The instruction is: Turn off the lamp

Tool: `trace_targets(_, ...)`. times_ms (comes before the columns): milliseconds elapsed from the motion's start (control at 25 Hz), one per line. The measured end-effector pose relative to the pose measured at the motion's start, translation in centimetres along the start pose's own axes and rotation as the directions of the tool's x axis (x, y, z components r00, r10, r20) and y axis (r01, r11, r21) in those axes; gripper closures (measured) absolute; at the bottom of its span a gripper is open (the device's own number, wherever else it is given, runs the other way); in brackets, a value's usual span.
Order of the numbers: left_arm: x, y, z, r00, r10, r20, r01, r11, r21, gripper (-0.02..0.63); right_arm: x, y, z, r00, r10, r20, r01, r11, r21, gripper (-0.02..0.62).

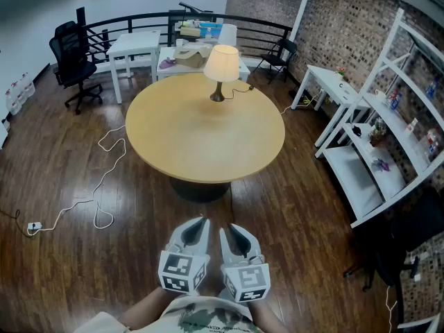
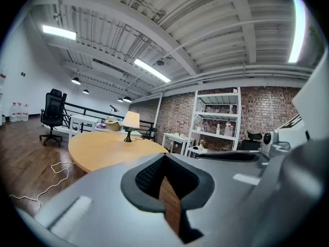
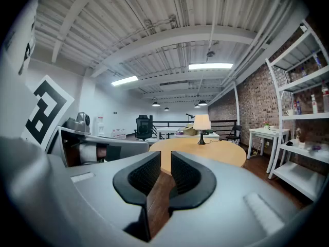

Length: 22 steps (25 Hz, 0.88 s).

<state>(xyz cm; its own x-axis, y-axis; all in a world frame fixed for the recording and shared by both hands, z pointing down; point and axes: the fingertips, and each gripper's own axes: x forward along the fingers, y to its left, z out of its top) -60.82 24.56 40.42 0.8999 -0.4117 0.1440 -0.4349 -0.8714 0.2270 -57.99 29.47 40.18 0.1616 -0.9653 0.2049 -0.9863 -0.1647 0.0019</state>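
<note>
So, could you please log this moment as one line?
lamp: lit, on table | left gripper: shut, empty | right gripper: open, empty

Cream-shaded lamp (image 1: 221, 64), dark base; tan table (image 1: 201, 144); dark-brown floor (image 1: 69, 158); grey left gripper (image 1: 201, 222) and right gripper (image 1: 232, 229), black-and-white marker cubes (image 1: 183, 270).

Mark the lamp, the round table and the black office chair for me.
lamp (image 1: 220, 62): head view, on its shade.
round table (image 1: 201, 141): head view, on the bare wooden top.
black office chair (image 1: 69, 47): head view, on the backrest.
</note>
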Motion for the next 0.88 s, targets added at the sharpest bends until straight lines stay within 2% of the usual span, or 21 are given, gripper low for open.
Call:
trace_targets(240,3.7,-1.3,0.3,1.000,0.019,-0.008,-0.019,1.000,0.017,0.612,1.0,-4.3,0.4,1.000,0.019,0.006,-0.019,1.000,0.003,0.536)
trace_targets(880,18.2,-6.7,2.3,0.996,0.079,-0.031,-0.076,0.994,0.075,0.612,5.5,-19.6,2.3,0.997,0.074,0.030,-0.075,0.997,0.034,0.535)
